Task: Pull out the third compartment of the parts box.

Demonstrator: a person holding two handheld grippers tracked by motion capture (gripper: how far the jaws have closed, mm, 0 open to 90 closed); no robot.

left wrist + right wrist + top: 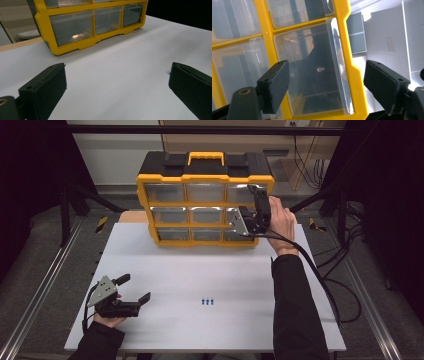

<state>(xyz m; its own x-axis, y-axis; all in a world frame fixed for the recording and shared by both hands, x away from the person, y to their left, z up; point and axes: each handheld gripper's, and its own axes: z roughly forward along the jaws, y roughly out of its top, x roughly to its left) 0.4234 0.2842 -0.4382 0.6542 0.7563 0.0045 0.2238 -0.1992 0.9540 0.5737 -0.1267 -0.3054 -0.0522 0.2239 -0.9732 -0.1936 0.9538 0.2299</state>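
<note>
Resting low at the near left of the table [165, 330], the left gripper [136, 289] has its jaws spread wide and holds nothing. Three small blue screws [208, 301] lie on the table to its right, well apart from it. Farther back stands the yellow organizer [205, 200] with its clear drawers. The right gripper [256, 202] is up against the organizer's right column, jaws wide, facing the top right drawer [312, 67], which sits between the jaws but ungripped.
</note>
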